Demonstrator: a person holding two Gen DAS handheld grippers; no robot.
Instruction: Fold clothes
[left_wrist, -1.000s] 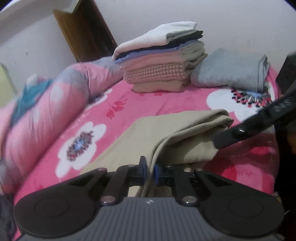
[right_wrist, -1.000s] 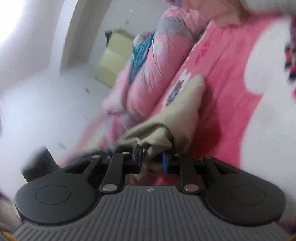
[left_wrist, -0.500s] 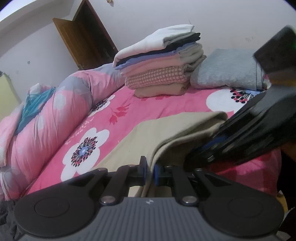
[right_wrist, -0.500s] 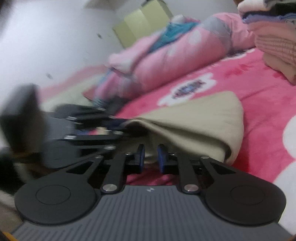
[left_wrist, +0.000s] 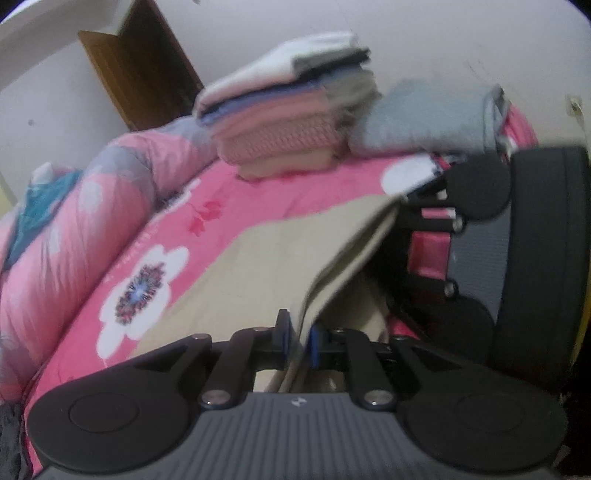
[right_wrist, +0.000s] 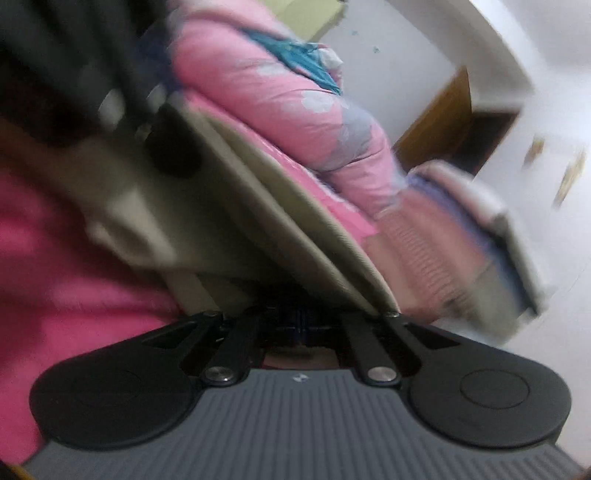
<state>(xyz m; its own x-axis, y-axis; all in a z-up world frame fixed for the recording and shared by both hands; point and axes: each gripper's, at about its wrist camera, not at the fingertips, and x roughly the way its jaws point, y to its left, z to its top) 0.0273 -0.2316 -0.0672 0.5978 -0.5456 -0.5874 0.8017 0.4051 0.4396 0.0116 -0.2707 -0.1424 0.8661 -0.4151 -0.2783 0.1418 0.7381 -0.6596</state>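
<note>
A beige garment (left_wrist: 277, 258) lies partly folded on the pink flowered bed (left_wrist: 258, 192). My left gripper (left_wrist: 299, 334) holds the near edge between its blue pads, and its jaws are opening with the cloth still pinched. My right gripper (left_wrist: 410, 199), rolled onto its side at the right, grips the garment's far corner and holds the upper layer taut and lifted. In the right wrist view the beige garment (right_wrist: 258, 206) stretches away over my right gripper (right_wrist: 299, 325), hiding its shut fingertips. The left gripper (right_wrist: 173, 155) is a dark blur at the cloth's far end.
A tall stack of folded clothes (left_wrist: 291, 122) stands at the back of the bed, also seen in the right wrist view (right_wrist: 461, 236). A folded grey item (left_wrist: 428, 118) lies beside it. A rolled pink quilt (left_wrist: 74, 221) runs along the left. A brown door (left_wrist: 140, 66) is behind.
My right gripper rolled onto its side and swept with the beige corner toward the back of the bed, tautening the upper layer. The left gripper stayed at the near edge.
</note>
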